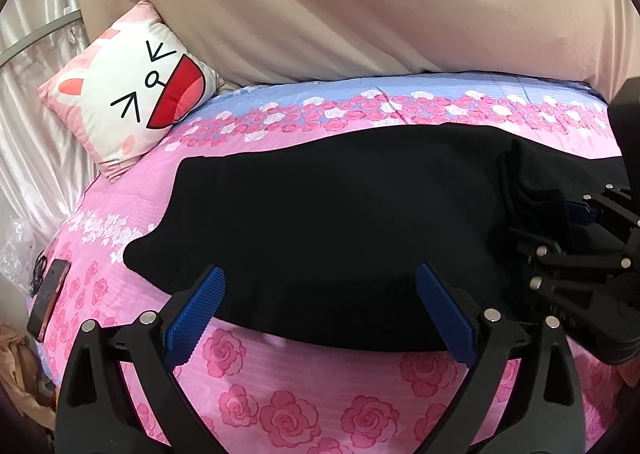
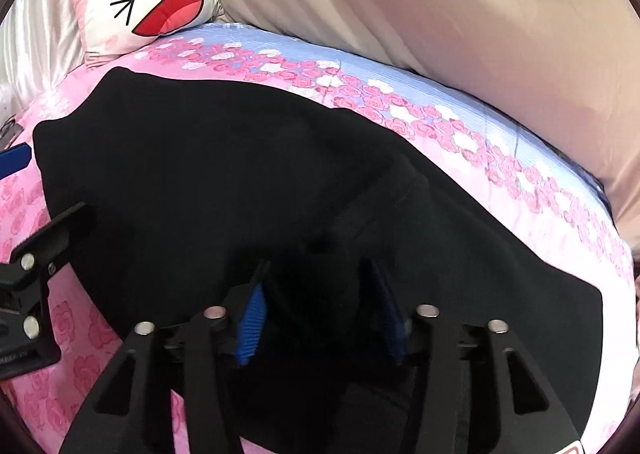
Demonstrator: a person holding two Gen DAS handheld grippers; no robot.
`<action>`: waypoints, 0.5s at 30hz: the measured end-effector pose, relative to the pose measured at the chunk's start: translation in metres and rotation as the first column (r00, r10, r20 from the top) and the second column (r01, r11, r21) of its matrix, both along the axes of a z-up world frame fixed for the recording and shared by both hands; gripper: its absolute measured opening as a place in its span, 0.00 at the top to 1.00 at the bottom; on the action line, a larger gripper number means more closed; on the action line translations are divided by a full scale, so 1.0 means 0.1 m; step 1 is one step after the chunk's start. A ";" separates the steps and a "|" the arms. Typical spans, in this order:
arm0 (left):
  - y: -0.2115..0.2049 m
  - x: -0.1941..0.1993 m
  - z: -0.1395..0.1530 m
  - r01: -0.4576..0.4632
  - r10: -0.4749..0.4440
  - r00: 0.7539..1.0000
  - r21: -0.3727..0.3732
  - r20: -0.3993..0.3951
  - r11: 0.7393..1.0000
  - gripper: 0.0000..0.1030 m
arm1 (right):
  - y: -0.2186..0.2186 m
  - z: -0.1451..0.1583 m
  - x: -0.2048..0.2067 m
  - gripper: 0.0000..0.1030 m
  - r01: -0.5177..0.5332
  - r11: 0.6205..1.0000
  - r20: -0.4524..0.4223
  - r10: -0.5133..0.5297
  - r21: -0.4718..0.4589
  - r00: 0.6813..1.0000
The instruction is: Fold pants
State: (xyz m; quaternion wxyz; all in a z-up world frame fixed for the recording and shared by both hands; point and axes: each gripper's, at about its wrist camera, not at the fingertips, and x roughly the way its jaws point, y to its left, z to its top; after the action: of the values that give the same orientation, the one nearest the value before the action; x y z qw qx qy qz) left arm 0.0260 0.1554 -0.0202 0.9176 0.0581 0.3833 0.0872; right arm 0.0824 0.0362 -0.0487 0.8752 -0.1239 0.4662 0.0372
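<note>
Black pants (image 1: 340,214) lie spread across the pink rose-print bed (image 1: 280,406). My left gripper (image 1: 320,282) is open, its blue pads just above the pants' near edge, holding nothing. My right gripper (image 2: 320,274) hangs over the pants (image 2: 240,158), its blue pads partly apart with a bunched fold of black cloth between them. Whether they pinch the cloth is unclear. The right gripper also shows at the right edge of the left wrist view (image 1: 572,238), by a rumpled part of the pants.
A cat-face pillow (image 1: 132,94) leans at the head of the bed. A beige cloth (image 1: 360,14) hangs behind the bed. A phone (image 1: 48,298) lies at the bed's left edge. Silky curtains (image 1: 36,54) are on the left.
</note>
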 end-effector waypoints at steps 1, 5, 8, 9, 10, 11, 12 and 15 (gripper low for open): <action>0.01 0.00 0.00 -0.003 0.003 1.000 0.000 -0.004 1.000 0.08 | 0.00 0.01 0.01 0.72 0.004 1.000 0.002 -0.004 -0.003 1.000; 0.04 -0.03 -0.02 -0.014 0.014 1.000 0.000 -0.014 1.000 0.08 | -0.02 0.12 0.04 0.82 0.023 0.998 0.006 -0.023 0.054 1.000; 0.08 -0.05 -0.02 -0.021 0.021 1.000 -0.009 -0.019 1.000 0.08 | -0.01 0.24 0.02 0.82 0.006 0.993 0.028 -0.009 0.114 1.000; 0.10 -0.05 -0.04 -0.022 0.022 0.999 -0.020 -0.026 1.000 0.08 | 0.00 0.22 0.04 0.82 0.000 0.993 0.020 -0.002 0.121 1.000; 0.12 -0.04 -0.05 -0.023 0.022 0.999 -0.031 -0.032 0.999 0.08 | 0.02 0.12 0.08 0.78 -0.007 0.992 -0.009 0.008 0.122 1.000; 0.15 -0.03 -0.07 -0.025 0.023 0.999 -0.049 -0.041 0.999 0.08 | 0.03 0.03 0.10 0.73 -0.013 0.993 -0.038 0.018 0.120 0.999; 0.18 -0.03 -0.08 -0.027 0.024 0.999 -0.065 -0.046 0.998 0.08 | 0.04 -0.03 0.08 0.70 -0.029 0.993 -0.013 0.030 0.116 0.999; 0.38 -0.09 -0.04 -0.042 0.038 0.999 -0.133 -0.034 0.990 0.08 | -0.06 0.09 -0.05 0.56 -0.061 0.970 0.000 0.063 0.234 0.998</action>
State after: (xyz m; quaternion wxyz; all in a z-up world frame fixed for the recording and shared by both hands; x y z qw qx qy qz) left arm 0.0170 0.1939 -0.0240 0.9115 -0.0099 0.4036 0.0790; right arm 0.0779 0.0307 -0.0393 0.8803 -0.0345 0.4578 0.1195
